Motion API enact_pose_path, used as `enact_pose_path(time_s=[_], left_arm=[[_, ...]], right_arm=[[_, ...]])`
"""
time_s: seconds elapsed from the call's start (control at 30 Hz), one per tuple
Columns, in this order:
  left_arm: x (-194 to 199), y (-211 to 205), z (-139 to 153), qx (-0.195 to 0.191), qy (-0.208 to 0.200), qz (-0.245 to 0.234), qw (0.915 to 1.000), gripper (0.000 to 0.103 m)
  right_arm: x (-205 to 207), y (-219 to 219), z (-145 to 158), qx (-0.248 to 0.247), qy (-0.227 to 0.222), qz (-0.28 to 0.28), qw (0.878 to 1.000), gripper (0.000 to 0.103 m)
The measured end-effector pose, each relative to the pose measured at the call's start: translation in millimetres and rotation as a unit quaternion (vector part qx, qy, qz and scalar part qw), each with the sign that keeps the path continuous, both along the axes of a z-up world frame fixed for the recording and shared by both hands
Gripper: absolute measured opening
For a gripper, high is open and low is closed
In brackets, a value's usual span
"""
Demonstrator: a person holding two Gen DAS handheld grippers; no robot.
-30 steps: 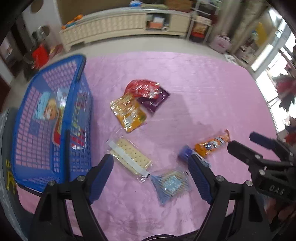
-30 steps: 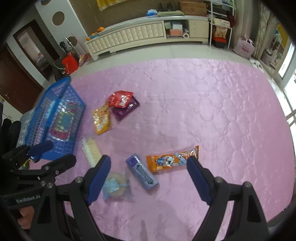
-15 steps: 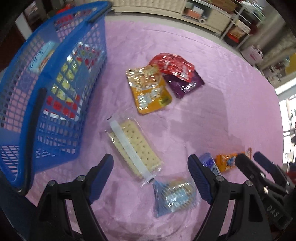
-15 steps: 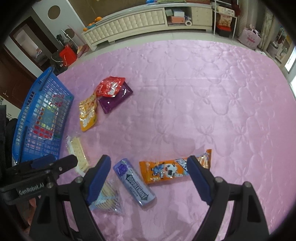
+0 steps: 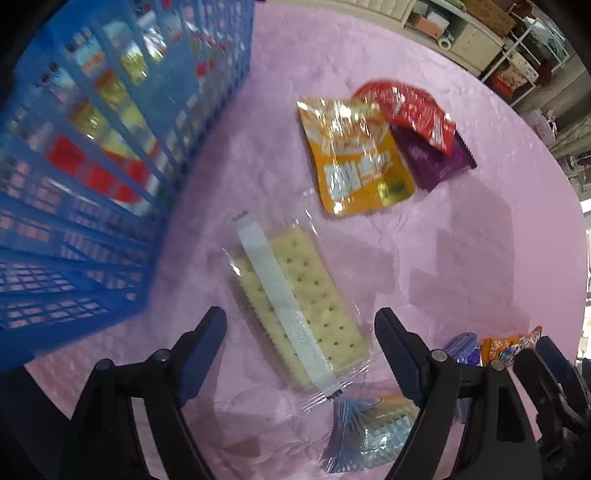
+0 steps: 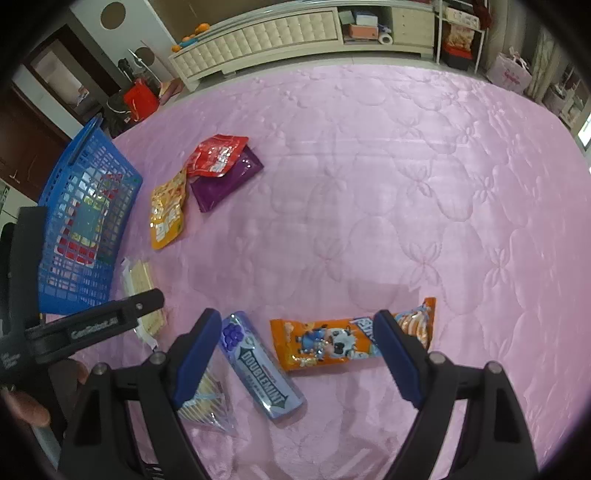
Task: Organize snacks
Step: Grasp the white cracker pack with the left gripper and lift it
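Observation:
My left gripper (image 5: 301, 332) is open and hovers low over a clear-wrapped cracker pack (image 5: 295, 302) that lies between its fingers on the pink quilt. A blue basket (image 5: 92, 147) with snacks inside stands just left of it. My right gripper (image 6: 295, 339) is open above a purple Doublemint pack (image 6: 260, 365) and an orange snack bar (image 6: 332, 339). A blue-wrapped biscuit pack (image 5: 373, 428) lies by the left gripper's right finger. Orange (image 6: 166, 214), red (image 6: 216, 155) and purple (image 6: 225, 181) pouches lie further back.
The pink quilt (image 6: 406, 184) stretches wide to the right and back. A white cabinet (image 6: 277, 33) and shelves stand beyond its far edge. The left gripper's body (image 6: 85, 325) shows at the right wrist view's left side, beside the basket (image 6: 81, 229).
My left gripper has moved forward and down toward the cracker pack, which now fills the gap between its fingers. My right gripper has dropped closer to the Doublemint pack and orange bar.

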State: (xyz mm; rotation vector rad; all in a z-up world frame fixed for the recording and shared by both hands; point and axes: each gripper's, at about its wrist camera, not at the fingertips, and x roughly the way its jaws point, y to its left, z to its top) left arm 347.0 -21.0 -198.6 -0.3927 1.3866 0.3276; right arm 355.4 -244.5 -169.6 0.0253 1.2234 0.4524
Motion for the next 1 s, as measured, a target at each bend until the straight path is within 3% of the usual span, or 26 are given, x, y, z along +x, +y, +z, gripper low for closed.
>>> enact_pose_path(time_s=[0.1,0.2,0.27,0.57,0.8,0.9,1.0], left_arm=[[-1,0,0,0.030,-0.009,-0.006,0.9995,0.079],[-3,-9,1,0.049,-0.021,-0.035,0.9979,0.056],[-4,-12,3,0.044,-0.029,-0.054,0.9972,0.052],[-22,-30,15,0.012,-0.058,-0.098,0.9934,0.049],[-36,-44,46,0.017,-0.105,-0.139,0.9846,0.049],[-39,-41,54,-0.001,-0.110,-0.151,0.9824,0.049],[-43,-42,60,-0.001,-0.114,-0.166,0.9795,0.049]], right_arm=[[-4,-2,3,0.002,-0.008,0.010,1.000,0.087],[-9,-4,7,0.002,-0.015,0.022,1.000,0.087],[-13,-5,8,0.002,-0.017,0.029,0.999,0.087],[-22,-15,9,-0.008,-0.010,0.024,1.000,0.087],[-30,-16,11,-0.025,-0.012,0.021,0.999,0.087],[-29,-20,14,-0.041,-0.023,-0.006,0.999,0.087],[-21,-27,12,-0.030,-0.005,-0.030,0.999,0.087]])
